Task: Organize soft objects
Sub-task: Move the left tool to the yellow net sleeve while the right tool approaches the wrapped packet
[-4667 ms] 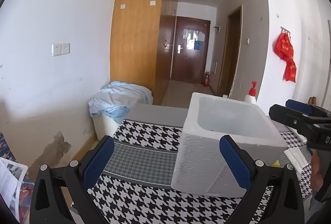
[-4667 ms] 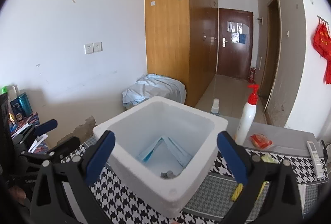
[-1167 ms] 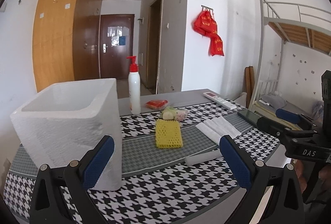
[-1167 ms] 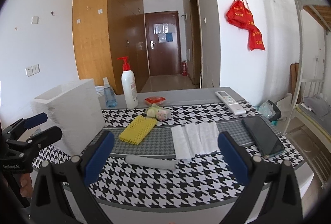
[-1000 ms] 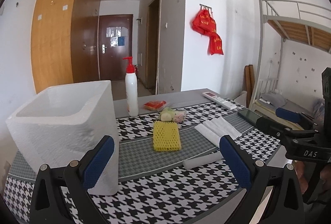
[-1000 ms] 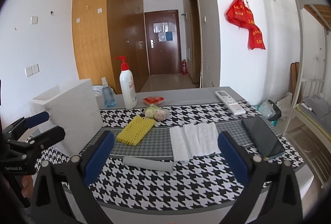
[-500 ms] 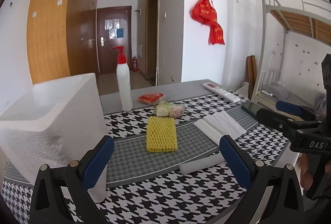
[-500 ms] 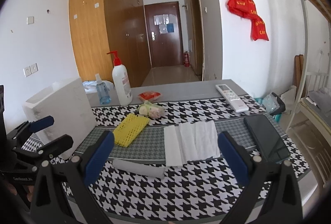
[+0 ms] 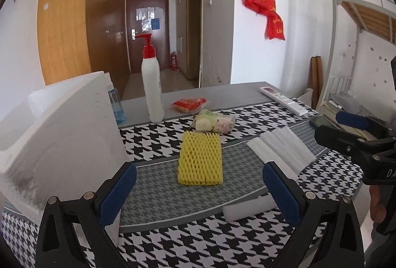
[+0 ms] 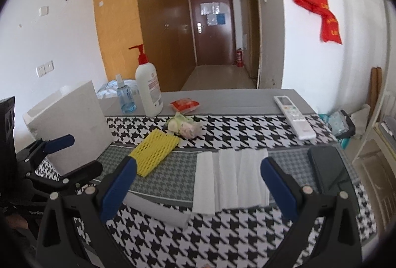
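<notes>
Both grippers, left (image 9: 198, 190) and right (image 10: 196, 185), hang wide open over the desk (image 9: 247, 243); the yellow foam net (image 9: 200, 161) looks light and squashy, best pinched across its near edge.

foam box (image 9: 61, 134) blocking left side, bare cloth (image 9: 158, 196) before yellow net (image 9: 200, 161)

black hand-held gripper (image 9: 198, 190), blue pads (image 9: 117, 197)

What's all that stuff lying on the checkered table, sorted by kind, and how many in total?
Bottles: 2
Foam box: 1
Foam pieces: 3
Packets: 2
Remote: 1
Phone: 1
Total: 10
</notes>
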`<state>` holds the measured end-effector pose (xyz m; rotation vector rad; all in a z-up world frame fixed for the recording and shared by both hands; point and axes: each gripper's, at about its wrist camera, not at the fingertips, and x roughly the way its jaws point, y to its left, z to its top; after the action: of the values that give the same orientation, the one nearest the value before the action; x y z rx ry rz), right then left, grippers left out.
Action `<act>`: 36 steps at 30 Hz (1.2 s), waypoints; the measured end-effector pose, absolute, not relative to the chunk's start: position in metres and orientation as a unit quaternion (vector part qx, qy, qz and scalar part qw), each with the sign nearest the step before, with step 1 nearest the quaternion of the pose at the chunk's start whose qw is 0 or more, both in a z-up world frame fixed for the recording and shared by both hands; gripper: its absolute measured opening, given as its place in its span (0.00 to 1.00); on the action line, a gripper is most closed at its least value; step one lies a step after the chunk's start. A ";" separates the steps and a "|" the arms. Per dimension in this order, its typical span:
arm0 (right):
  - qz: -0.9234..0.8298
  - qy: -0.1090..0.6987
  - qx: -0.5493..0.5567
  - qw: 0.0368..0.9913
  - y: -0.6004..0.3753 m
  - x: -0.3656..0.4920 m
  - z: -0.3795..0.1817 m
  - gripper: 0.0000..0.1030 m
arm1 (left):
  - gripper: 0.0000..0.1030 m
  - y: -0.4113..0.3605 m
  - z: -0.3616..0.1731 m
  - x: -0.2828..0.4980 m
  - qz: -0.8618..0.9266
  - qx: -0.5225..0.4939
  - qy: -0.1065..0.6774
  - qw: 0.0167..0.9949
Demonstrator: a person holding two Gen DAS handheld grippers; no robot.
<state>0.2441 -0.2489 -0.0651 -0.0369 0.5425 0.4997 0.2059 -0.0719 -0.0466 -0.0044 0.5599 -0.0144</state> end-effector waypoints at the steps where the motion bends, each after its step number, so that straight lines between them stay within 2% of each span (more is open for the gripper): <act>1: 0.248 0.267 -0.024 0.931 -0.247 0.247 -0.065 0.98 | 0.99 -0.072 -0.047 0.208 -0.005 -0.001 0.277 0.961; 13: 0.288 0.284 -0.060 0.912 -0.232 0.285 -0.058 0.98 | 0.99 -0.076 -0.056 0.236 0.013 0.000 0.309 0.951; 20: 0.298 0.297 -0.077 0.904 -0.221 0.307 -0.065 0.94 | 0.99 -0.076 -0.057 0.250 0.017 -0.014 0.321 0.947; 22: 0.304 0.302 -0.078 0.900 -0.219 0.314 -0.067 0.90 | 0.99 -0.076 -0.058 0.256 0.020 -0.012 0.325 0.945; 26: 0.310 0.312 -0.087 0.894 -0.216 0.327 -0.070 0.87 | 0.93 -0.076 -0.065 0.270 0.006 -0.013 0.349 0.937; 29: 0.315 0.318 -0.092 0.889 -0.211 0.338 -0.073 0.86 | 0.92 -0.074 -0.071 0.278 -0.001 -0.022 0.364 0.931; 31: 0.312 0.327 -0.095 0.887 -0.208 0.345 -0.077 0.79 | 0.89 -0.073 -0.076 0.282 -0.003 -0.024 0.373 0.928; 36: 0.321 0.330 -0.113 0.881 -0.198 0.354 -0.081 0.78 | 0.85 -0.071 -0.085 0.293 0.005 -0.020 0.397 0.918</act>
<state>0.3541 -0.1976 -0.0807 -0.2358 0.6879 0.6683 0.2927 -0.0710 -0.0848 -0.0418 0.8157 0.0101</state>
